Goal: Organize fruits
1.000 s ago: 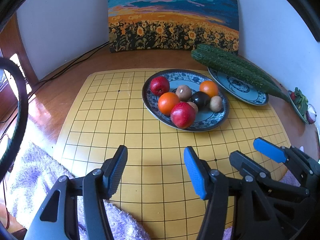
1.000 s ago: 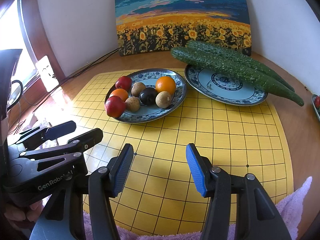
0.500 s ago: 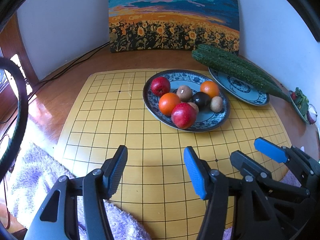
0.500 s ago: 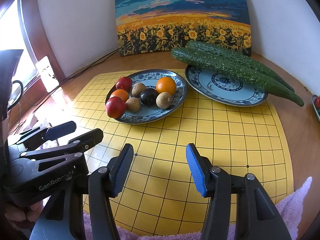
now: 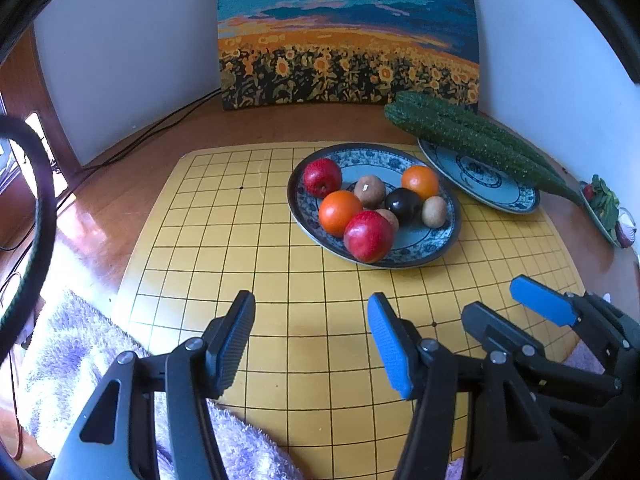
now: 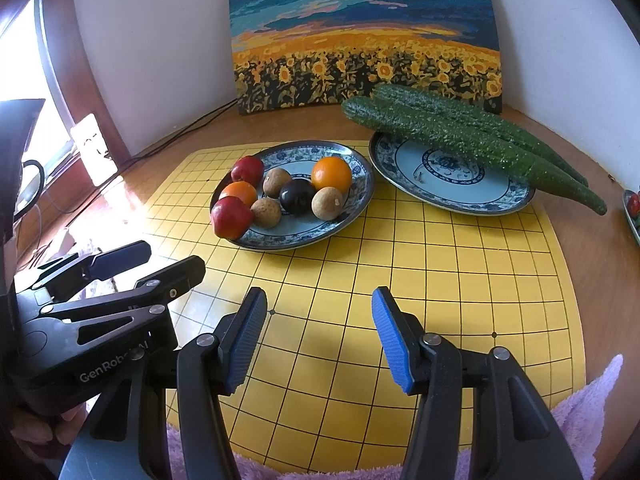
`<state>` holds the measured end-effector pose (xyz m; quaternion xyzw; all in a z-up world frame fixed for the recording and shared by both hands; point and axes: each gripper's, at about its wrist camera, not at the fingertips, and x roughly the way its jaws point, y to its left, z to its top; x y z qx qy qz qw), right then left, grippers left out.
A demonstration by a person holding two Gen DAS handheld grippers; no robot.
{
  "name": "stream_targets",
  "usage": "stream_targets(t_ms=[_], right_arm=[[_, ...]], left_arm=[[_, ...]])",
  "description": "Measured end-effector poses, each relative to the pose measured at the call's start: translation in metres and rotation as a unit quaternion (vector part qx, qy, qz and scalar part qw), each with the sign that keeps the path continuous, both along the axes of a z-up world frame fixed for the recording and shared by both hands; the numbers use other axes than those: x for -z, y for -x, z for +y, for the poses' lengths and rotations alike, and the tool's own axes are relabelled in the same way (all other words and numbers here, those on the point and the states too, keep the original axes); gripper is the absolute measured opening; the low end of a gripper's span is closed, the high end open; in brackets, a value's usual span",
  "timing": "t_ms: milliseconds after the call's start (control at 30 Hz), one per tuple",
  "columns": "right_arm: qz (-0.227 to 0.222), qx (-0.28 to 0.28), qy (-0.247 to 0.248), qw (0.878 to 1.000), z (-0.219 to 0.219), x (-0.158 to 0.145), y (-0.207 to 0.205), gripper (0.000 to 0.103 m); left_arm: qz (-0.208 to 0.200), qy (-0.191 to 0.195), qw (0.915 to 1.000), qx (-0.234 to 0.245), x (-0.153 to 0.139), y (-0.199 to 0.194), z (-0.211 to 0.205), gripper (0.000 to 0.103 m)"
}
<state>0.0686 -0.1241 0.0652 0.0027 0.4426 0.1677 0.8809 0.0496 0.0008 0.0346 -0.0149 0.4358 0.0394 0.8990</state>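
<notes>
1. All the fruit [image 6: 280,196] lies on the near plate [image 6: 352,216]; two cucumbers [image 6: 460,132] lie across the far plate [image 6: 460,196].
2. Left gripper [image 5: 312,336] and right gripper [image 6: 320,332] hover low, jaws wide apart, holding nothing.
3. This fits sorted or awaiting sorting.
4. Any grasp: take the round fruit at the widest part, gently.
5. Yellow grid board [image 6: 440,272] on wooden worktop [image 5: 132,168]; painting [image 6: 360,40] against the wall.

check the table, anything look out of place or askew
Two cucumbers lie across the far rim of the second plate, both ends overhanging, and one fruit plate holds all eight round fruits. Nothing spilled or damaged.
</notes>
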Motion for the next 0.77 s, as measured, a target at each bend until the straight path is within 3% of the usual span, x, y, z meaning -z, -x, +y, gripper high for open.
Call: stream_targets(t_ms=[767], right_arm=[[0.0, -0.001, -0.001, 1.0, -0.0003, 0.0002, 0.0, 0.056]], left_arm=[[0.006, 0.002, 1.0, -0.002, 0.0029, -0.0011, 0.0017, 0.062]])
